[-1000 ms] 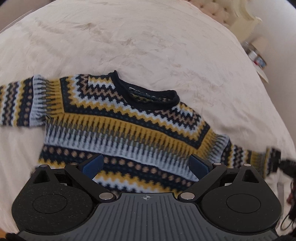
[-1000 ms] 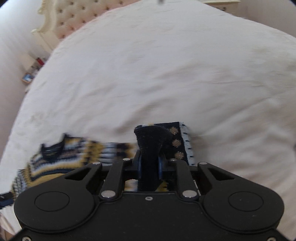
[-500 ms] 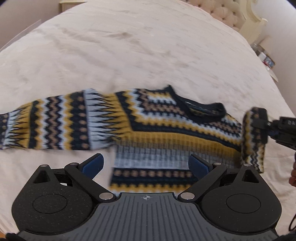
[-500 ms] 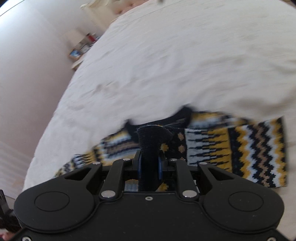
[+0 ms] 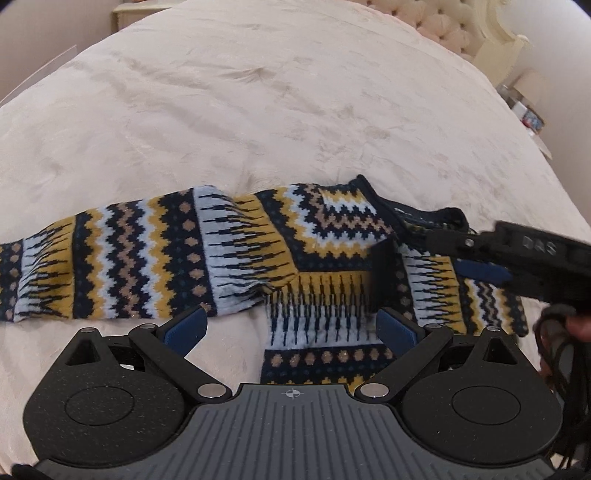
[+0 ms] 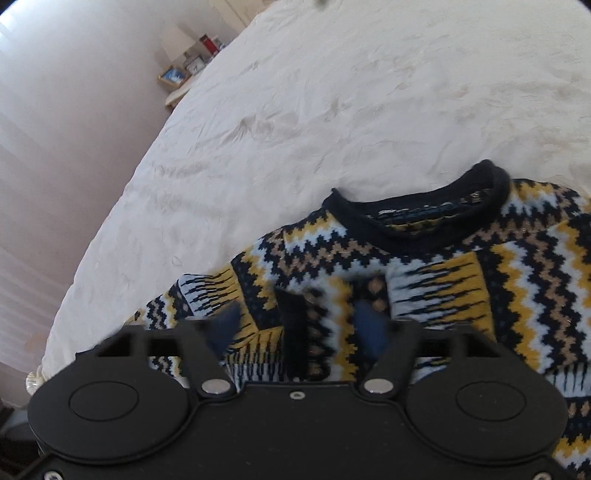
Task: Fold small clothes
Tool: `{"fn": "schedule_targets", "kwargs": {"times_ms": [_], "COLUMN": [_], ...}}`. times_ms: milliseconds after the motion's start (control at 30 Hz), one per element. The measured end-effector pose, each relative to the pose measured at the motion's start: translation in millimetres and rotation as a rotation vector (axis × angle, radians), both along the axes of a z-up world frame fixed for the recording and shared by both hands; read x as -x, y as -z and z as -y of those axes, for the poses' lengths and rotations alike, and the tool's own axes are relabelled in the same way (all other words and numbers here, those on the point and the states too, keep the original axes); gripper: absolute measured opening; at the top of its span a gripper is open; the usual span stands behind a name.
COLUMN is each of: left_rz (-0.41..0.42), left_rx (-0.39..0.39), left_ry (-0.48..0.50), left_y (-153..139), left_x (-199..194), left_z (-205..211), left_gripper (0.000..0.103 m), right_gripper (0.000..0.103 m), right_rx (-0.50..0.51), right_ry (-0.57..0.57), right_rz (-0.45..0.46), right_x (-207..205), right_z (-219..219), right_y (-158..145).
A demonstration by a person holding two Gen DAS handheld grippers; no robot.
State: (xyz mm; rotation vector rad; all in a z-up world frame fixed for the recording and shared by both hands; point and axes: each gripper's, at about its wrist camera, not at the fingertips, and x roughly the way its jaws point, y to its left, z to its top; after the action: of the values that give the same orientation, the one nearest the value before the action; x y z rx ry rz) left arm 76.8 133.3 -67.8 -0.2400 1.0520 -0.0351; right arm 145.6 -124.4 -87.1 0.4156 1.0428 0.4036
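Observation:
A small knitted sweater (image 5: pixel 332 251) in navy, yellow, tan and pale blue zigzags lies on a cream bedspread (image 5: pixel 258 110). Its left sleeve (image 5: pixel 122 258) stretches out flat to the left. Its right sleeve (image 5: pixel 443 288) is folded over the chest, cuff (image 6: pixel 295 332) down. My left gripper (image 5: pixel 291 325) is open and empty, hovering over the sweater's lower body. My right gripper (image 6: pixel 299 328) is open just above the folded sleeve's cuff; it also shows in the left wrist view (image 5: pixel 524 254) at the right. The navy collar (image 6: pixel 417 221) lies beyond it.
A tufted headboard (image 5: pixel 443 29) stands at the bed's far end. A bedside shelf (image 6: pixel 184 74) with a lamp and small items is by the wall. The bed edge (image 6: pixel 96 236) drops off to the left in the right wrist view.
My right gripper carried the right sleeve across onto the chest and opened, letting the cuff go. My left gripper stayed open while its view shifted left along the sweater.

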Motion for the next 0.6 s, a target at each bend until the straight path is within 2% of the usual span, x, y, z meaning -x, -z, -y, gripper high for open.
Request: {"fn": "schedule_targets", "kwargs": {"times_ms": [167,233,333,467,567,600], "left_rz": [0.005,0.010,0.009,-0.004,0.000,0.000], "left_rx": [-0.012,-0.020,-0.029,-0.032,-0.039,-0.049], "left_ry": [0.030,0.036,0.047,0.062,0.097,0.107], "left_y": [6.3,9.7,14.9,23.2,28.6,30.7], "left_x": [-9.8,-14.0,-20.7,-29.7,-36.9,-39.6], "left_z": [15.9,24.4,37.9,54.2,66.0,69.4], "left_gripper": [0.099,0.099,0.099,0.098,0.086,0.086], "right_gripper": [0.099,0.103,0.103,0.103,0.103,0.103], "right_rx": [0.130,0.189,0.246,0.266,0.284,0.283], "right_ry": [0.051,0.058,0.057,0.092,0.126,0.133], "right_rz": [0.032,0.037,-0.001,-0.067,-0.081,-0.084], "right_x": [19.1,27.2,34.8,46.0,51.2,52.0], "right_z": [24.7,40.7,65.4,100.1,121.3,127.6], "right_y": [0.5,4.6,13.0,26.3,30.0,31.2]}}
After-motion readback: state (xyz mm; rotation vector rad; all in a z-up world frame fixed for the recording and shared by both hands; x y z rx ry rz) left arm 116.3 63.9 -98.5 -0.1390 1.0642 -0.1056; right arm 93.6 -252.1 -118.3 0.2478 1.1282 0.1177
